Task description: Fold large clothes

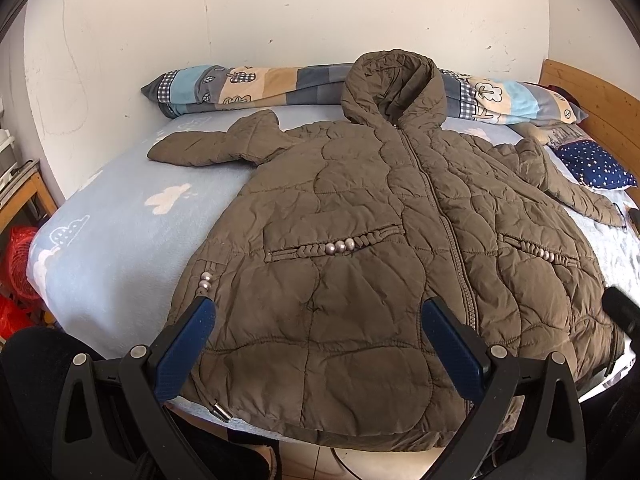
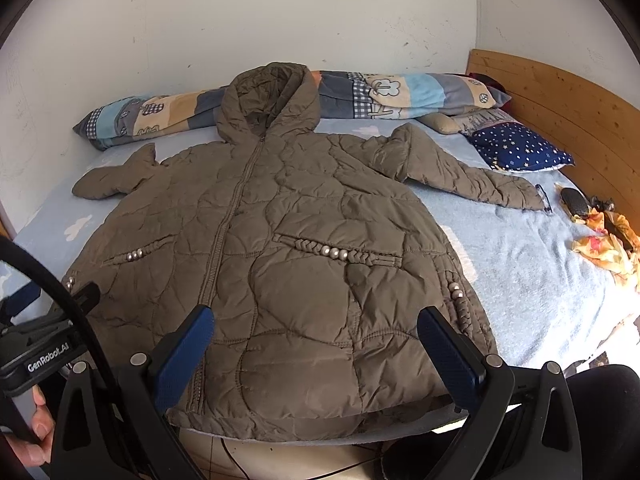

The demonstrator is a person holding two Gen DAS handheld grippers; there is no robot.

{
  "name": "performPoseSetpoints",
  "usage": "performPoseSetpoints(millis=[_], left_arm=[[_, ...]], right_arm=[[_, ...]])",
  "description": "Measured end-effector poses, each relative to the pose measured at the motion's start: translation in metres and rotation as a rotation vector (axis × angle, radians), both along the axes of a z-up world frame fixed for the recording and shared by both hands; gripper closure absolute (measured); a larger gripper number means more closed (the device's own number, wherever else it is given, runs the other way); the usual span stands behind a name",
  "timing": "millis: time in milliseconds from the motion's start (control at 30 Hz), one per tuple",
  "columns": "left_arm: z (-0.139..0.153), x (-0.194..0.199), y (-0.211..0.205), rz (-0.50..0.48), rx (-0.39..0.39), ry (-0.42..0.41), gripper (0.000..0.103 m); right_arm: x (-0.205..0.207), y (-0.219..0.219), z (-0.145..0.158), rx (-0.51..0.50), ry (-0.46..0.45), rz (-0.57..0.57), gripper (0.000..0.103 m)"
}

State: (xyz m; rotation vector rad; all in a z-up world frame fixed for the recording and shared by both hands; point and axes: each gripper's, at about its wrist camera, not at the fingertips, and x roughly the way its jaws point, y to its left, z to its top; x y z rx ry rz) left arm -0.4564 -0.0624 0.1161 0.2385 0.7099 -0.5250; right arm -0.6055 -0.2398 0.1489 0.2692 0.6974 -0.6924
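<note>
A brown quilted hooded coat (image 1: 360, 216) (image 2: 288, 248) lies spread face up and zipped on the bed, hood toward the wall, both sleeves out to the sides. Its hem hangs at the near bed edge. My left gripper (image 1: 318, 308) hovers open over the left half of the hem, nothing between its blue fingers (image 1: 188, 344). My right gripper (image 2: 314, 316) is open over the right half of the hem, also holding nothing. The left gripper's body (image 2: 44, 344) and a hand show at the left of the right wrist view.
The bed sheet (image 1: 120, 232) is light blue with clouds. A patterned rolled quilt (image 1: 240, 84) lies along the wall, a star pillow (image 2: 520, 148) by the wooden headboard (image 2: 560, 112). Yellow cloth (image 2: 608, 244) and a dark object (image 2: 574, 200) sit right. Red items (image 1: 20, 268) stand left of the bed.
</note>
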Motion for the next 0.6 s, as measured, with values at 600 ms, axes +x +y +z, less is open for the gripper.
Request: performPoseSetpoints(millis=[600], left_arm=[[0.088,0.162,-0.018,0.106,-0.027,-0.233,0.000]], right_arm=[[-0.038,-0.149,0.055,0.013,-0.121,-0.241,0.000]])
